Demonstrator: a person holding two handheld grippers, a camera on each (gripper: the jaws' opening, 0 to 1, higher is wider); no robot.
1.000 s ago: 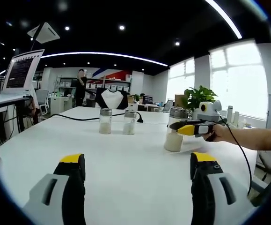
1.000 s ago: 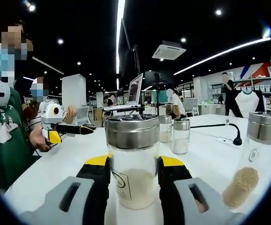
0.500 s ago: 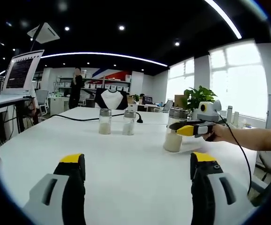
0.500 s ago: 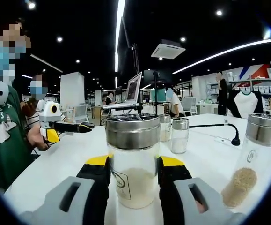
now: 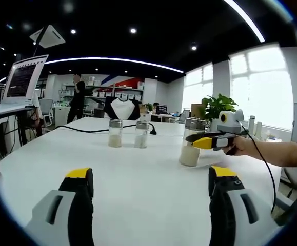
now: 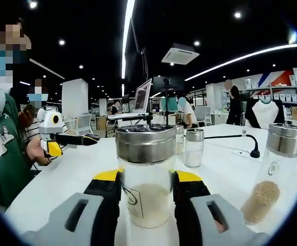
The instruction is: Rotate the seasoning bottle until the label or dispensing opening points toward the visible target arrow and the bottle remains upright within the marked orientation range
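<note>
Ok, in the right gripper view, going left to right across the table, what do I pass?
Left gripper → held seasoning bottle → small clear shaker → black power plug → bottle of brown grains.

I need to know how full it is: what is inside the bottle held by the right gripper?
The bottle in the right gripper holds pale, fine grains filling roughly its lower part. Its label and the jaws cover some of the glass, and the metal lid hides the top.
</note>
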